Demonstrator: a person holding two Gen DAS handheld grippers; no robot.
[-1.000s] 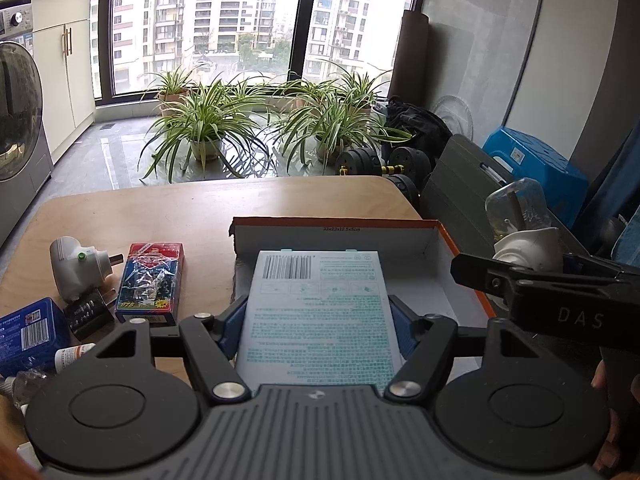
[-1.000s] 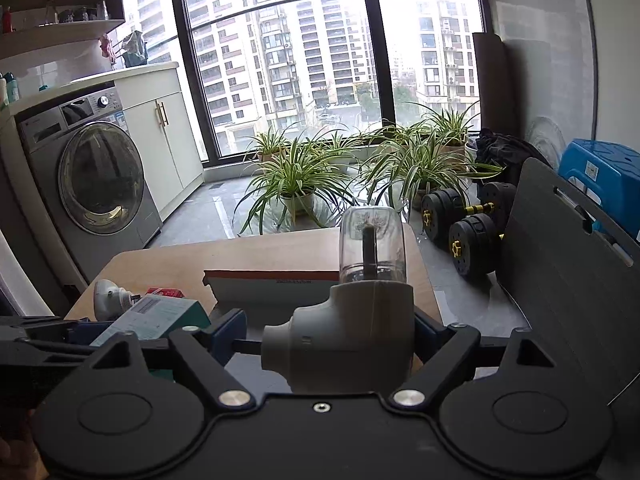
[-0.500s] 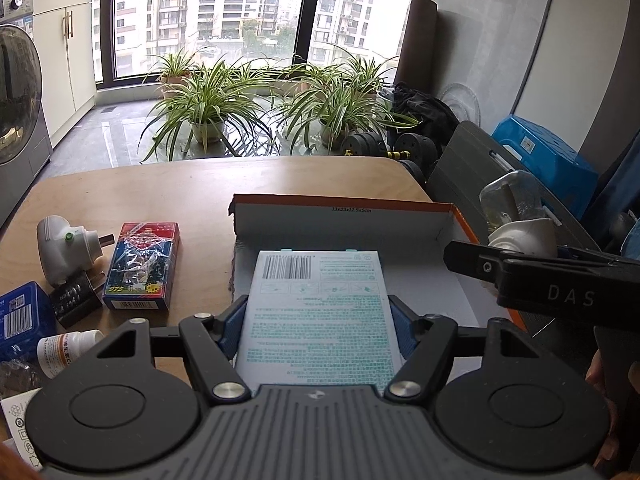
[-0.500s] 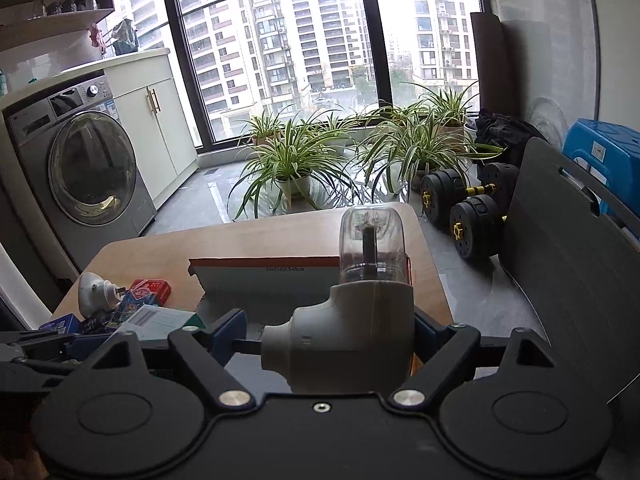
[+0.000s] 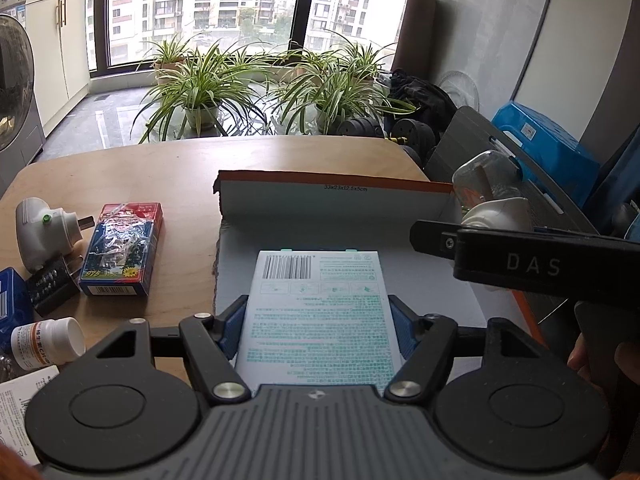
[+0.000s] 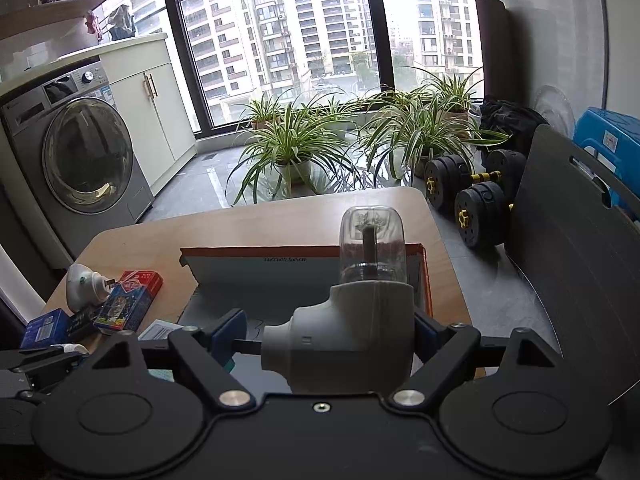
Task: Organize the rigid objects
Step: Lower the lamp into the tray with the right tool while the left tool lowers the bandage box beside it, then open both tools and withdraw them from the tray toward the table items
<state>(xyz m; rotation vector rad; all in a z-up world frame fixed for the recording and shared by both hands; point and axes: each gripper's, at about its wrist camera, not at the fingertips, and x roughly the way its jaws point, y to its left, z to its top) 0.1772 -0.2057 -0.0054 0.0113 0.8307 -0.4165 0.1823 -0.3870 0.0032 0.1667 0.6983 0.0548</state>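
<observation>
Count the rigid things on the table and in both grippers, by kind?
Small cartons: 3 (white carton in the left gripper, red card pack, blue box)
White plug-in devices: 2 (clear-topped device in the right gripper, green-dotted device on the table)
Pill bottle: 1
Black block: 1
Open cardboard tray: 1
Total: 8

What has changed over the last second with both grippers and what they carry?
Both grippers have come down toward the open cardboard box. The left gripper now holds the white carton low over the box floor; the right gripper has brought the white plug-in device in over the box's right side. Nothing was let go: both jaws stay clamped. The items on the table lie unmoved.
</observation>
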